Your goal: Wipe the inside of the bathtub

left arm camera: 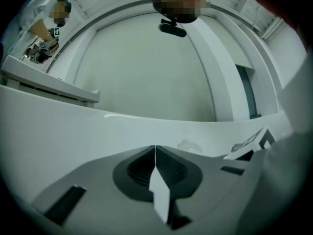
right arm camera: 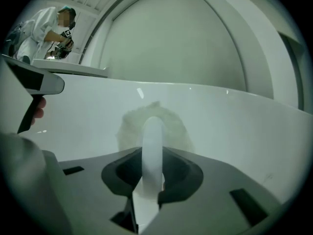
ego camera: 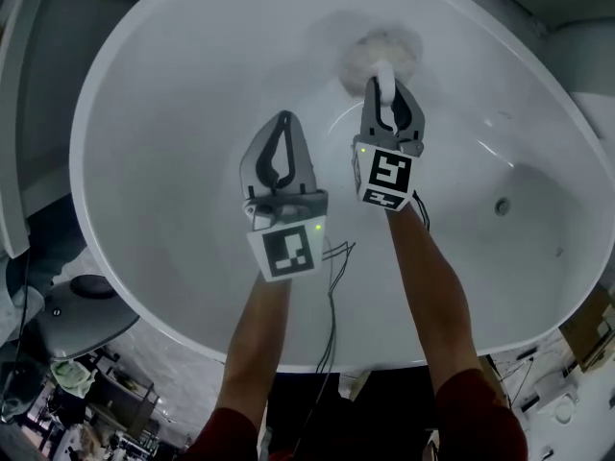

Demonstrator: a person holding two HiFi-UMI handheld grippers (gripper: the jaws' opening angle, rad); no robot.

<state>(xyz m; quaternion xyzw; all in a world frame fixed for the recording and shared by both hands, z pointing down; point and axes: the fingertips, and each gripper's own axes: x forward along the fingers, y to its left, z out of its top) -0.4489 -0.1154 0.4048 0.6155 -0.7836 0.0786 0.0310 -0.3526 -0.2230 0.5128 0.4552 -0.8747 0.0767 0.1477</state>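
A white oval bathtub [ego camera: 144, 209] fills the head view. My right gripper [ego camera: 387, 86] is shut on the white handle [right arm camera: 152, 146] of a fluffy round duster [ego camera: 381, 54], whose head presses on the tub's far inner wall. In the right gripper view the duster head [right arm camera: 168, 127] spreads against the tub wall [right arm camera: 234, 126] beyond the jaws. My left gripper [ego camera: 281, 128] hovers over the tub floor, left of the right one, shut with nothing between its jaws. The left gripper [left arm camera: 155, 151] points at the tub's inner wall [left arm camera: 73, 136].
An overflow fitting [ego camera: 501, 206] sits on the tub's right inner wall. Thin cables [ego camera: 332, 296] hang over the near rim. A grey stool or bin [ego camera: 72, 315] and clutter lie on the floor at lower left. A person [right arm camera: 46, 31] in white works beyond the tub.
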